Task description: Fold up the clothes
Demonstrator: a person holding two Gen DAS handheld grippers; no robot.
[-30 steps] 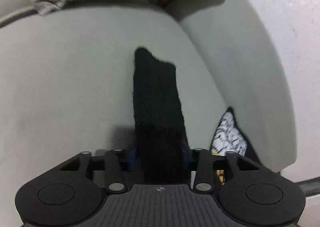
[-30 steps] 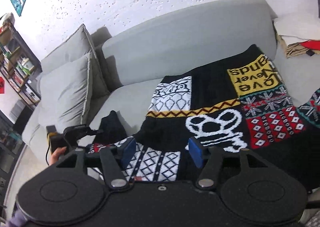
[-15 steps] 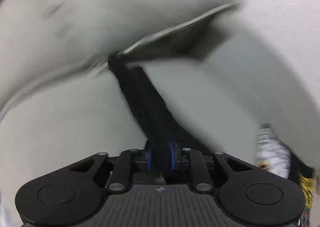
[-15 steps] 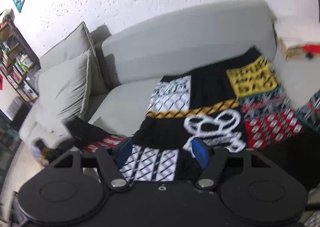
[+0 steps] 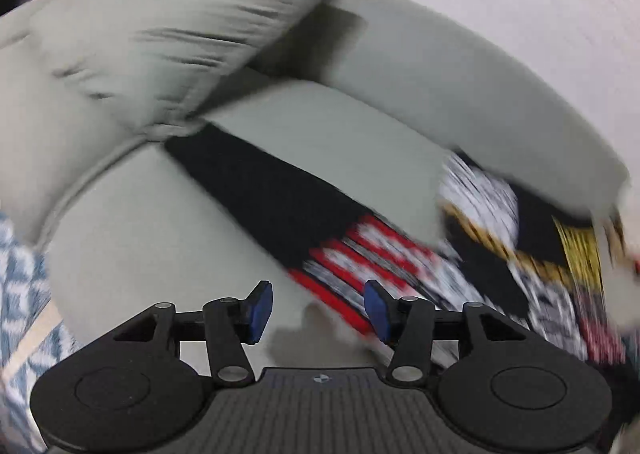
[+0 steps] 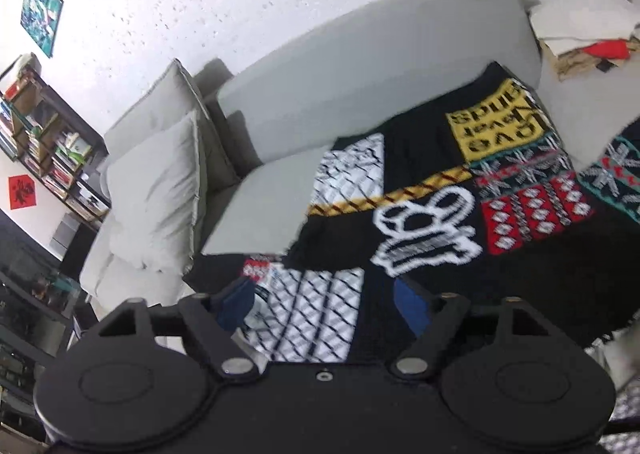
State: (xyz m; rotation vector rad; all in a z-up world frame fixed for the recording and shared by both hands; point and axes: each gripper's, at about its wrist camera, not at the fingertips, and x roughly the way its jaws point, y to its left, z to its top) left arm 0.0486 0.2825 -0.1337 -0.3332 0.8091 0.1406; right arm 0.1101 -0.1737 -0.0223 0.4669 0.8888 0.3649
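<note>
The left gripper (image 5: 318, 312) has its blue pads apart, jaws opening, nothing between them but bare grey sofa (image 5: 200, 254) seat. Just beyond lies the sleeve (image 5: 272, 194) of a black patchwork sweater (image 6: 440, 214), stretched toward the seat's back corner under a grey cushion (image 6: 156, 198). The right gripper (image 6: 324, 308) also has its jaws opening, and the sweater's white diamond-patterned hem lies between them near the seat's front edge; no pad clearly presses it. The sweater spreads flat across the seat up to the backrest.
</note>
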